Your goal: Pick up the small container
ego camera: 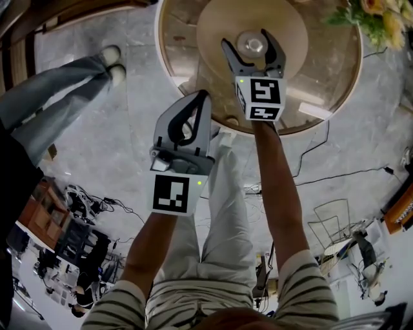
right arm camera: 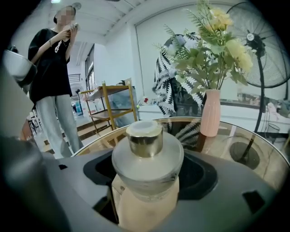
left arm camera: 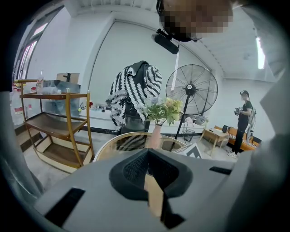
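Observation:
The small container (ego camera: pixel 250 46) is a frosted glass jar with a metal cap, over the wooden disc of a round glass table (ego camera: pixel 322 71). My right gripper (ego camera: pixel 248 42) is shut on it, one jaw on each side. In the right gripper view the small container (right arm camera: pixel 147 158) fills the space between the jaws, cap up. My left gripper (ego camera: pixel 204 98) hangs lower and to the left, off the table's edge, shut with nothing in it. The left gripper view shows its jaws (left arm camera: pixel 152 181) pressed together, with the table beyond them.
A pink vase of flowers (right arm camera: pixel 210 113) stands on the far side of the table (ego camera: pixel 368 16). A person in jeans (ego camera: pixel 58 90) stands to the left. A gold shelf cart (left arm camera: pixel 54 127) and a floor fan (left arm camera: pixel 191 93) stand beyond the table. Cables cross the floor (ego camera: pixel 342 174).

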### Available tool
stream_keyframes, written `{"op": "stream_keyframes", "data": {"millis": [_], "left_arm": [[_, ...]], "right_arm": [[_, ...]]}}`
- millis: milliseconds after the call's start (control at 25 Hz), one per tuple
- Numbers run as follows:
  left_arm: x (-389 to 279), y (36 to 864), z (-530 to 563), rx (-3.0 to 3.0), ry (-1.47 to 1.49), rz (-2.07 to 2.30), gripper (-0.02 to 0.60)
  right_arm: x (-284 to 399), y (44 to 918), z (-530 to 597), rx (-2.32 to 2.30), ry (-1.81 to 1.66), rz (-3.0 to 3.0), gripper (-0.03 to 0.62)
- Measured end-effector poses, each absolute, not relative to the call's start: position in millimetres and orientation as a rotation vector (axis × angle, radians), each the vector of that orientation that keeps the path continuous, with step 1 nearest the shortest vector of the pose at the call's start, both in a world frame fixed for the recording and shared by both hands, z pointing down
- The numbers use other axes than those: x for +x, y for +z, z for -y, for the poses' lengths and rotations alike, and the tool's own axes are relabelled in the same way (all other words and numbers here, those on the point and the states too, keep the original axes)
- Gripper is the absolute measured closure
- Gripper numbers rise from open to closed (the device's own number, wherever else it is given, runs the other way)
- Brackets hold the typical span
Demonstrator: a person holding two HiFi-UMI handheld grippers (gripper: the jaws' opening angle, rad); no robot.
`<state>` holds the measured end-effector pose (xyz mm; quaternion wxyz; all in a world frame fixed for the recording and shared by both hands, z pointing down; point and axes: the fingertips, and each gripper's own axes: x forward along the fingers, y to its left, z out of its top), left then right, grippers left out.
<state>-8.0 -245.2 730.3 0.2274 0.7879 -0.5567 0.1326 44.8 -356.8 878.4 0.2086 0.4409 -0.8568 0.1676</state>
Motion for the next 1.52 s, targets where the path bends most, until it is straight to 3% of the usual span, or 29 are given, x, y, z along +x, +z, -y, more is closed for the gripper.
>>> {"op": "stream_keyframes", "data": {"millis": [280,720,1520], "left_arm": [[-12.5,731.0,242.6,2.167,0.368,1.541,0.58],[-14.6,711.7,231.3,2.175,0.367,1.558,0.58],[-14.9,582.5,203.7,2.307,0.277,1.621,0.58]], "right_arm": [[46.2,880.3,359.4,1.245,0.459,2.342,0.264],[45.6,855.4,338.9,1.224,0.455,2.38,0.264],[56.4,674.3,298.2,1.286,0.371,2.484,0.25]]}}
